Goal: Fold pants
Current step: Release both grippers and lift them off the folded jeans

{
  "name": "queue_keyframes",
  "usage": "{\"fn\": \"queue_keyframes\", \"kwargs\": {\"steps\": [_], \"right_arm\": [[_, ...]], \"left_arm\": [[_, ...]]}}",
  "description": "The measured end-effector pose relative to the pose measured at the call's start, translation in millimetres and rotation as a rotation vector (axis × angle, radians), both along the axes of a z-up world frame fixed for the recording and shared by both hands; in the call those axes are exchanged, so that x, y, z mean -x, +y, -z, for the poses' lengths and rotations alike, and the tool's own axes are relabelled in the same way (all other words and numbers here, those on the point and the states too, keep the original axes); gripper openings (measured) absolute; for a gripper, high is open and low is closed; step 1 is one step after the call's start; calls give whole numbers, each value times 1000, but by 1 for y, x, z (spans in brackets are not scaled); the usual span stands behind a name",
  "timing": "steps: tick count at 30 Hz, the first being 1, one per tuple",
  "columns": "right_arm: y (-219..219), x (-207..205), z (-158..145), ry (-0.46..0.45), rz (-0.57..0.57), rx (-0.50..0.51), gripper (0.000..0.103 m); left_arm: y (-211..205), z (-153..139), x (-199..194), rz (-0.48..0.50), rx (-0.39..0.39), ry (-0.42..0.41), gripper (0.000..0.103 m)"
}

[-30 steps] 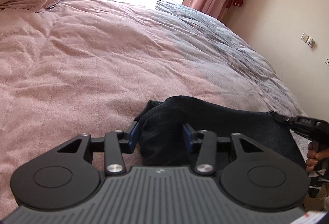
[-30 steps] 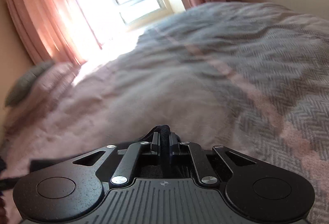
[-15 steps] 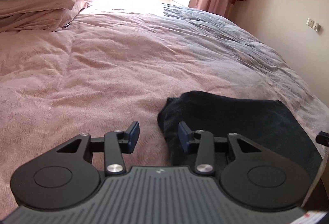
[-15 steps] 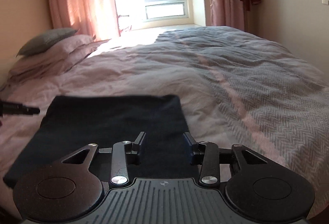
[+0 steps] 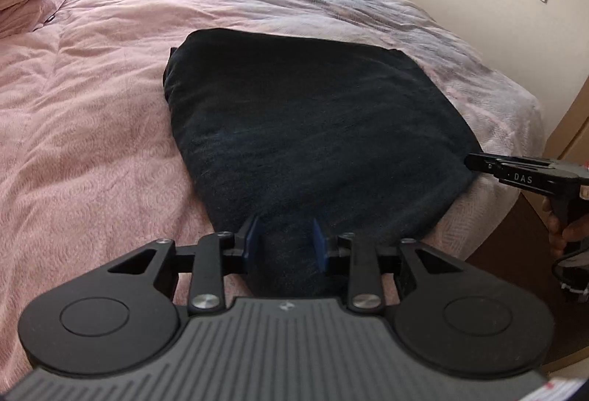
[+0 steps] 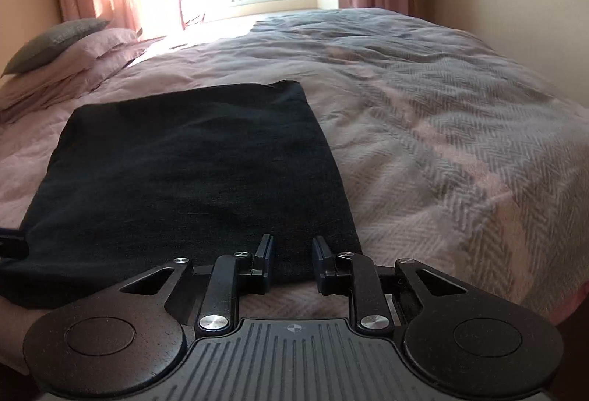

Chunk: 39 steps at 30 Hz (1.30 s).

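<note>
Both claws stood free of the dark pants: the left gripper part open and closing above the near hem, the right gripper part open, also closing, nothing pinched. A second earlier each had gripped cloth; now the pants lay folded flat on the pink duvet, seemingly finished.

Only one legible marking: the white capital letters "DAS" stand on the side of the black plastic two-finger right gripper, seen entering from the right edge of the left wrist view. The small round emblem on each gripper's grey ribbed plate carries no readable characters. Red print on the white label at that view's bottom right corner is too blurred to read.
</note>
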State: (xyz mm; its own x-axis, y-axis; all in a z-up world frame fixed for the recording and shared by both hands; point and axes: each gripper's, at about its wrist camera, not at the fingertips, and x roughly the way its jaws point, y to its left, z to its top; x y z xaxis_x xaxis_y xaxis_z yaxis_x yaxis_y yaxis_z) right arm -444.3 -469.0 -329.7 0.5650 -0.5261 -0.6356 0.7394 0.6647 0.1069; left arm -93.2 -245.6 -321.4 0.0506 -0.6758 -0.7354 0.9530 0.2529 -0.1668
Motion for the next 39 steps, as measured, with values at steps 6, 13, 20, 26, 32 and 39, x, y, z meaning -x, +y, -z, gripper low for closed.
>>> {"fn": "queue_keyframes", "kwargs": {"steps": [6,13,20,26,32,39], "right_arm": [[35,7,-29,4,92,-33,45],[98,11,-42,-14,73,-77,54],[135,27,-63,-44,103,-53,56],[165,39,-82,-59,119,-11,56],[183,52,-89,-84,126,18,56],[161,47,-71,-90,133,12,51]], "left_arm": [[9,-21,15,-34,-27,-43,26],[36,-40,36,-17,-24,-59,36],[64,-57,54,13,20,-73,41],[86,-69,65,34,54,-66,44],[105,-73,69,67,102,-53,42],[95,-61,50,63,123,-52,30]]}}
